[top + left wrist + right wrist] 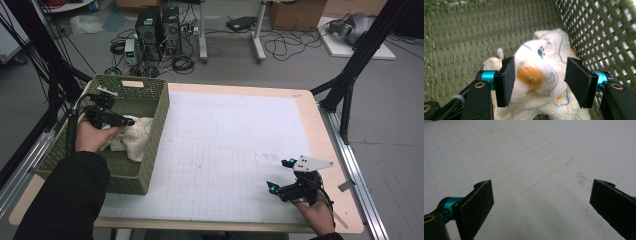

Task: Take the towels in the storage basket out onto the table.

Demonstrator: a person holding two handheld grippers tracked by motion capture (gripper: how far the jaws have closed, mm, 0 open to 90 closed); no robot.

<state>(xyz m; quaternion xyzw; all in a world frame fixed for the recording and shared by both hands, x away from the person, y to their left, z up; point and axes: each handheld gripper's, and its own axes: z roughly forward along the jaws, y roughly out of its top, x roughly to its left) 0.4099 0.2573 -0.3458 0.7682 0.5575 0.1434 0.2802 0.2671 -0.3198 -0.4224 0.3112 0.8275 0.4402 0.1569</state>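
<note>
Cloth: cream cloth with orange patches and a blue paw print, crumpled on the floor of the green woven basket, against its right wall.
Basket: it sits at the table's left edge, partly over the white grid mat.
Your left gripper: inside the basket, jaws set wide on either side of a raised fold of cloth (the left pad seems to brush it, the right stands clear).
Your right gripper: near the table's front right corner, jaws spread wide over the bare mat, nothing between them.
</note>
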